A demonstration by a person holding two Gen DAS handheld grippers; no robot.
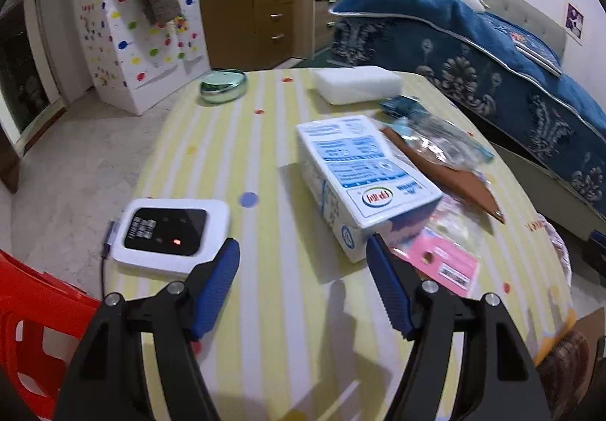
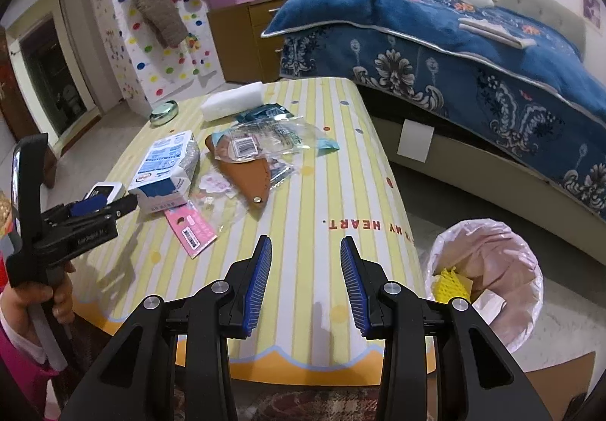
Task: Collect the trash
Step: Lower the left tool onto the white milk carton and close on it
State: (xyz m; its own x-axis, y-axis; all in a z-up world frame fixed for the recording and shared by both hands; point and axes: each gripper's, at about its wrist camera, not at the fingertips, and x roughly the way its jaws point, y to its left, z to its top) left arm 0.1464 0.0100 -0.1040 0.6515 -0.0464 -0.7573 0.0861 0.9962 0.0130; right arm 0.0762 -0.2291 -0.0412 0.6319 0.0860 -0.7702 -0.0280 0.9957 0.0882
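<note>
Just ahead of the left gripper (image 1: 303,246), the milk carton (image 1: 356,178) is lying flat on the striped counter (image 1: 235,140), its long axis running away from the fingers (image 1: 217,279), its near end beside the right-hand pad. Those fingers are standing open, gripping nothing. Farther off, the right gripper (image 2: 306,248) is hovering part-open and empty near the lined bin (image 2: 488,269).

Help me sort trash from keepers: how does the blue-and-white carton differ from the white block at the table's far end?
The carton is printed in blue with text and a logo; the white block is plain. The carton lies near the middle of the table, close ahead of the left hand-held gripper; the block lies at the far edge. The carton's near end looks dented; the block looks intact. Both are boxy and lie flat.
</note>
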